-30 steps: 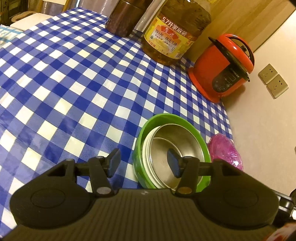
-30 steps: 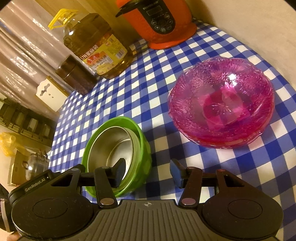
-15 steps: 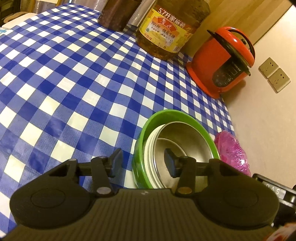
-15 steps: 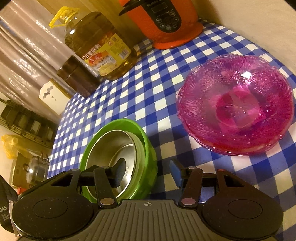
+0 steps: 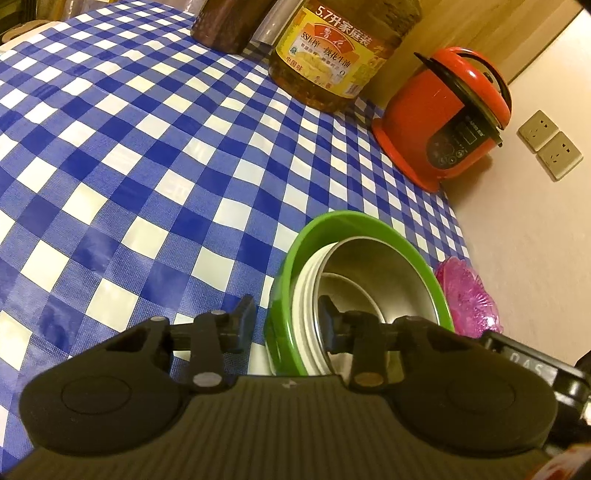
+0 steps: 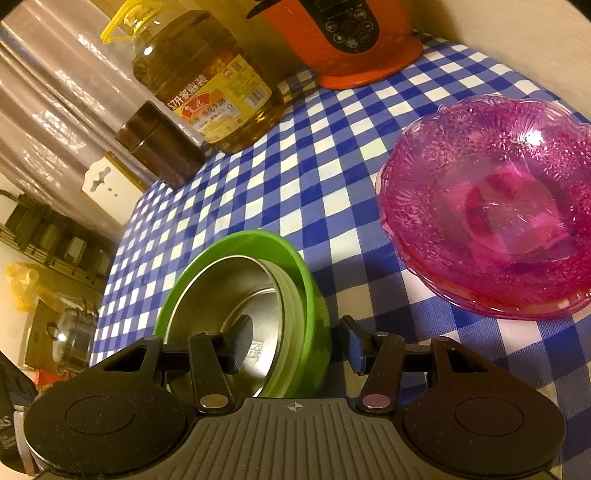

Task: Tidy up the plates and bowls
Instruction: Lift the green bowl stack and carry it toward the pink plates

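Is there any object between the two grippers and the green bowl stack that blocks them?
Nothing visible blocks them. The left gripper and right gripper each straddle the rim of the green bowl; left jaws have just been closing around it. The pink bowls sit apart to the side.

The widest free room is the checked desk [image 5: 110, 155] left of the green bowl [image 5: 291, 258]: bare cloth runs from the near edge to the far side. Along the far edge stand a dark jar [image 5: 225, 22], a big oil bottle [image 5: 332, 62] and an orange cooker [image 5: 443, 118], closing off that side. At the right the wall [image 5: 535, 240] runs just beside the desk, and the pink glass bowls [image 6: 491, 206] fill most of the near right corner. Between green bowl and pink bowls lies a narrow strip of bare cloth. The steel bowl [image 6: 229, 295] fills the green one.
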`<action>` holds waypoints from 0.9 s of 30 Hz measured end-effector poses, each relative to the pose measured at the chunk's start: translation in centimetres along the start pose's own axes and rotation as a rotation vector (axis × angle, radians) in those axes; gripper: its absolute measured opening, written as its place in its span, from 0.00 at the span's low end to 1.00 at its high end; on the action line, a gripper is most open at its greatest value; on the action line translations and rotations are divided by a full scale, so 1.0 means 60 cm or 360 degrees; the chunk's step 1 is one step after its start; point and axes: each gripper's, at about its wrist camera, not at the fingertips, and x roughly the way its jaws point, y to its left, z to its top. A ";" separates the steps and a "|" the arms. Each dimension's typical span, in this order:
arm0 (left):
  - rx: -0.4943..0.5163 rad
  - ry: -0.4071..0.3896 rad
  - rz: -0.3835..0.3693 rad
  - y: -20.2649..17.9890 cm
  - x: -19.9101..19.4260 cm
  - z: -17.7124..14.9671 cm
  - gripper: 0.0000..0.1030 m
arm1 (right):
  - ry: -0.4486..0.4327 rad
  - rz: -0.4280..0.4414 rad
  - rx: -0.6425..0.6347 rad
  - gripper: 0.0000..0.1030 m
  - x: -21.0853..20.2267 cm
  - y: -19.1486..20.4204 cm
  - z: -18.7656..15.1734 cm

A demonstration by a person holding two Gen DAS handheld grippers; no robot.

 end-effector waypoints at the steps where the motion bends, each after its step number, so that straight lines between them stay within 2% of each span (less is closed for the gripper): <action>1: 0.0000 -0.0001 -0.0003 0.000 0.000 -0.001 0.30 | -0.0001 -0.0007 0.0002 0.51 0.002 -0.001 -0.001; 5: 0.0004 -0.0001 -0.0012 -0.001 0.003 -0.001 0.27 | -0.0004 -0.0016 0.0009 0.50 0.009 -0.007 -0.002; 9: -0.0006 -0.0008 -0.0013 -0.001 0.004 -0.001 0.26 | -0.0015 -0.0016 -0.0008 0.40 0.016 -0.008 -0.003; 27: 0.0002 -0.0017 0.0002 -0.003 0.003 -0.003 0.25 | -0.0007 -0.0018 -0.0011 0.33 0.028 -0.007 -0.007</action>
